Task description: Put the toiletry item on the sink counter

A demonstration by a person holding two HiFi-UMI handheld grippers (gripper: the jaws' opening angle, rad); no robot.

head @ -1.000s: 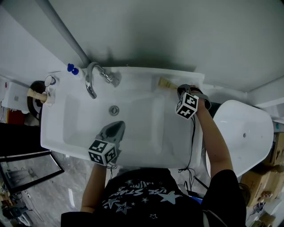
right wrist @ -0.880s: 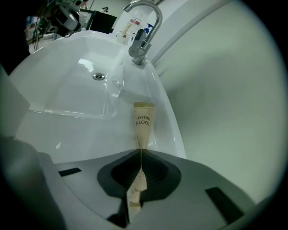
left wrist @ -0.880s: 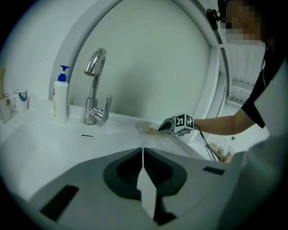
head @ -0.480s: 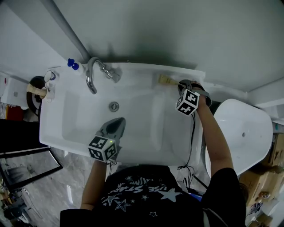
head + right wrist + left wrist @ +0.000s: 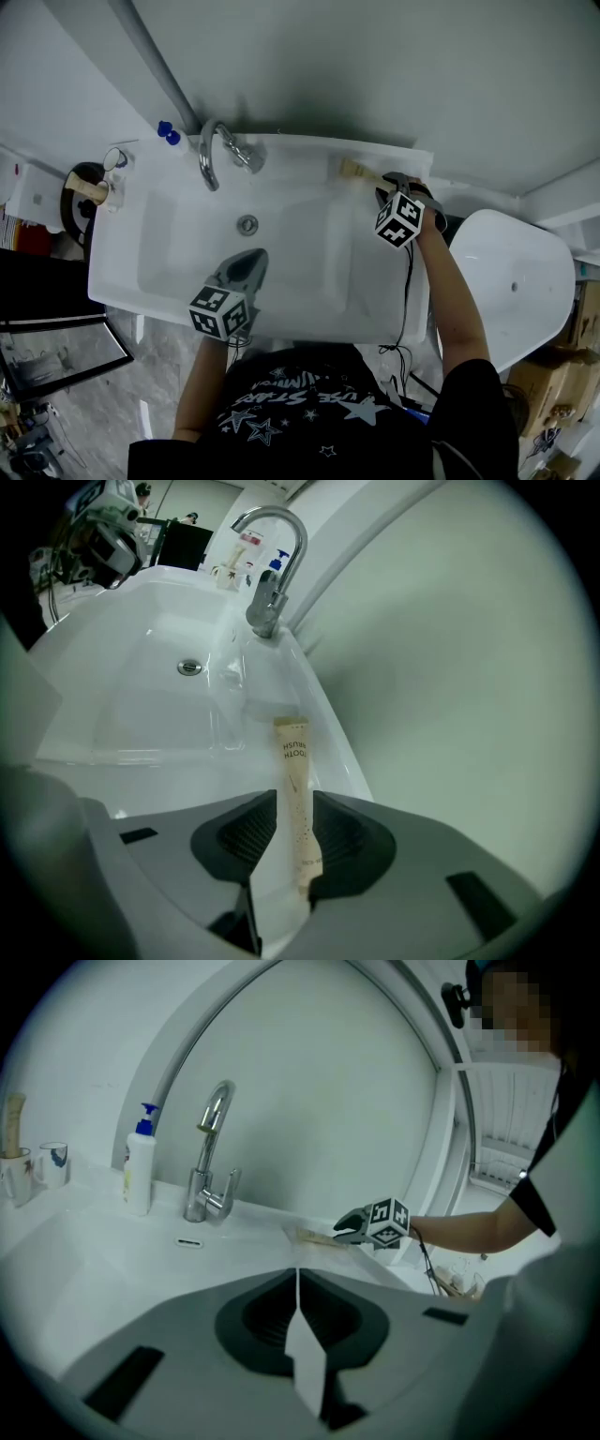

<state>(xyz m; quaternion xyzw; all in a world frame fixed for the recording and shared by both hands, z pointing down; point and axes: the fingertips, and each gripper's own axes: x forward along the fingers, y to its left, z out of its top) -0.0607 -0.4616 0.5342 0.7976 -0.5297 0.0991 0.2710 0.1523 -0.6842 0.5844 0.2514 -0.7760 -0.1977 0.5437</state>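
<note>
The toiletry item is a tan toothbrush packet [image 5: 352, 172] lying on the sink's back right rim. In the right gripper view the packet [image 5: 294, 780] runs lengthwise between the jaws of my right gripper [image 5: 292, 855], which are opening, with a gap showing beside it. From the head view my right gripper [image 5: 382, 183] sits just right of the packet. My left gripper [image 5: 246, 262] hovers over the front of the basin, shut and empty. The left gripper view shows its jaws [image 5: 298, 1335] meeting, with the packet [image 5: 314, 1237] and right gripper [image 5: 347, 1230] beyond.
A white sink [image 5: 112, 272] has a chrome faucet [image 5: 211, 155] at the back and a drain [image 5: 247, 224]. A soap bottle [image 5: 141, 1162] and cups [image 5: 112, 178] stand at the back left. A white toilet [image 5: 511, 281] is to the right.
The head view has shifted a little to the right. Both grippers stay at about the same places over the sink, and the packet stays on the back rim.
</note>
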